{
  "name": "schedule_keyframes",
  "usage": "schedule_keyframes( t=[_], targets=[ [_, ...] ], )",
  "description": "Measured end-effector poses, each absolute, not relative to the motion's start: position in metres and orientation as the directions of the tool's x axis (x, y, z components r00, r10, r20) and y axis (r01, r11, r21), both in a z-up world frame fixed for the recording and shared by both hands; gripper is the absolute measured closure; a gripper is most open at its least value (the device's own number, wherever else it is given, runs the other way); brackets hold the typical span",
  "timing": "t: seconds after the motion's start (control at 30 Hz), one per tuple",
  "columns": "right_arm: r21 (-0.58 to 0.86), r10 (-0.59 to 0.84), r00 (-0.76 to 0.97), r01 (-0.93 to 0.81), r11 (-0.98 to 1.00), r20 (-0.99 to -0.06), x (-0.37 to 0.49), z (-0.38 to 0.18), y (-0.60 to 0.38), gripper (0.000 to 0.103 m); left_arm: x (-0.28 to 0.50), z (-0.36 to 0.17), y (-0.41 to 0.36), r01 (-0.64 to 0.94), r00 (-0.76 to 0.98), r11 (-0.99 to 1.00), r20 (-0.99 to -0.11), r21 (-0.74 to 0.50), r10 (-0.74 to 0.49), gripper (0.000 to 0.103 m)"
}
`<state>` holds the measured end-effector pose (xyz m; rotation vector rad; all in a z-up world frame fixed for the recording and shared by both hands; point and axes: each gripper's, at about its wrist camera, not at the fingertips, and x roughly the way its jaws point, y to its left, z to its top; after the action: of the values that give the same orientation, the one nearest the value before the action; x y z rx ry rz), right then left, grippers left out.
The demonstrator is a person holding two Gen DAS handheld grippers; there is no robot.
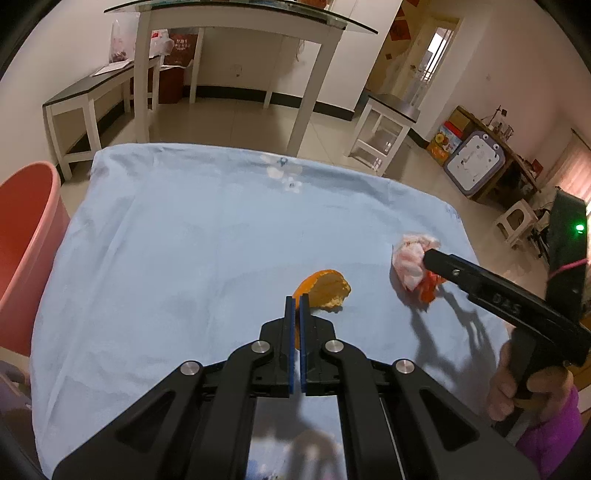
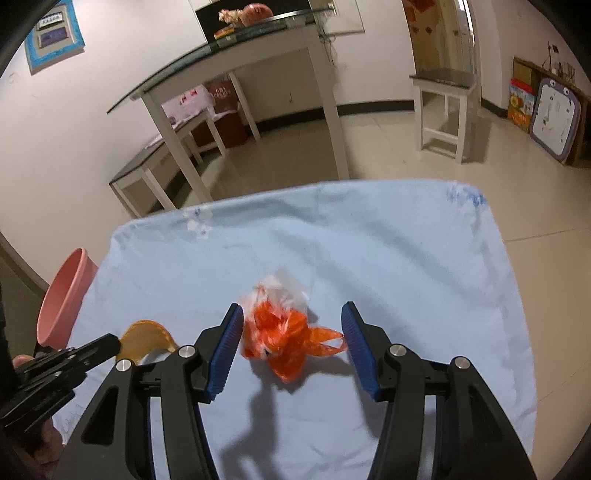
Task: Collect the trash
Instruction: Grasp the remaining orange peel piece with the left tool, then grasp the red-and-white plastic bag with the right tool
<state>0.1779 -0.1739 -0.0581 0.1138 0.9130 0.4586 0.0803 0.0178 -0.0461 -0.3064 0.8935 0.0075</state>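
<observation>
An orange peel [image 1: 325, 288] lies on the light blue tablecloth [image 1: 184, 240], just beyond my left gripper [image 1: 297, 301], which is shut and empty. It also shows in the right wrist view [image 2: 146, 338]. A crumpled orange and white plastic bag [image 2: 284, 328] lies on the cloth between the open fingers of my right gripper [image 2: 291, 332]; the pads stand on either side, apart from it. In the left wrist view the bag [image 1: 413, 262] sits at the right gripper's tip [image 1: 432, 256].
A pink bin [image 1: 26, 236] stands at the table's left edge, also in the right wrist view [image 2: 64, 295]. Beyond the table are a glass-topped white table [image 1: 236, 33], a low bench [image 1: 88, 99] and a white stool [image 2: 443, 110] on the tiled floor.
</observation>
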Motion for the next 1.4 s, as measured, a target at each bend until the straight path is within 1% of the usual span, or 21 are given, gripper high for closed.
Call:
schedule_keyframes(
  t=[0.03,0.1,0.13,0.2,0.27,0.3,0.33,0.47,0.93,1.03,1.27,1.33,1.37,1.4],
  targets=[
    [0.298,0.439,0.514,-0.336,0.893,-0.737,0.178,-0.060,-0.174,0.048,0.078,-0.046,0.018,-0.135,0.629,0.956,-0.768,-0.261,-0.121,0.102],
    [0.302,0.443,0.505,-0.339,0.891,-0.741,0.176,-0.063,-0.172,0.052,0.076,-0.046,0.019,-0.137,0.629,0.954,-0.768,-0.266,-0.124,0.102],
    [0.302,0.446,0.502,-0.344,0.889,-0.741,0.175,-0.062,-0.171,0.059,0.075,-0.046,0.020,-0.138,0.630,0.953,-0.766,-0.270,-0.126,0.102],
    [0.310,0.458,0.493,-0.353,0.882,-0.740,0.172,-0.061,-0.170,0.068,0.072,-0.044,0.021,-0.136,0.633,0.952,-0.763,-0.276,-0.131,0.102],
    [0.331,0.478,0.486,-0.359,0.873,-0.732,0.167,-0.059,-0.171,0.082,0.070,-0.044,0.021,-0.132,0.634,0.951,-0.761,-0.278,-0.134,0.102],
    [0.341,0.485,0.485,-0.358,0.869,-0.727,0.165,-0.057,-0.172,0.085,0.068,-0.043,0.022,-0.128,0.637,0.952,-0.758,-0.279,-0.137,0.102],
    [0.354,0.494,0.483,-0.356,0.865,-0.723,0.162,-0.055,-0.173,0.093,0.067,-0.042,0.022,-0.125,0.640,0.952,-0.756,-0.279,-0.138,0.102],
    [0.387,0.516,0.481,-0.347,0.854,-0.709,0.152,-0.048,-0.178,0.093,0.062,-0.038,0.025,-0.120,0.649,0.952,-0.748,-0.283,-0.140,0.102],
    [0.425,0.563,0.494,-0.371,0.826,-0.663,0.111,-0.023,-0.192,0.093,0.034,-0.035,0.042,-0.122,0.666,0.952,-0.734,-0.282,-0.133,0.102],
    [0.452,0.586,0.467,-0.375,0.809,-0.662,0.104,-0.025,-0.193,0.093,0.030,-0.037,0.043,-0.119,0.661,0.953,-0.739,-0.280,-0.135,0.102],
    [0.430,0.588,0.415,-0.416,0.801,-0.694,0.091,-0.036,-0.176,0.093,0.029,-0.049,0.044,-0.133,0.625,0.960,-0.772,-0.248,-0.113,0.101],
    [0.421,0.584,0.398,-0.427,0.800,-0.707,0.088,-0.040,-0.171,0.093,0.027,-0.049,0.043,-0.119,0.624,0.964,-0.773,-0.238,-0.114,0.093],
    [0.419,0.583,0.395,-0.429,0.800,-0.710,0.088,-0.041,-0.170,0.093,0.026,-0.049,0.042,-0.115,0.625,0.966,-0.773,-0.230,-0.110,0.081],
    [0.416,0.582,0.391,-0.432,0.800,-0.713,0.087,-0.042,-0.168,0.093,0.026,-0.049,0.041,-0.111,0.625,0.969,-0.773,-0.222,-0.106,0.074]
  ],
)
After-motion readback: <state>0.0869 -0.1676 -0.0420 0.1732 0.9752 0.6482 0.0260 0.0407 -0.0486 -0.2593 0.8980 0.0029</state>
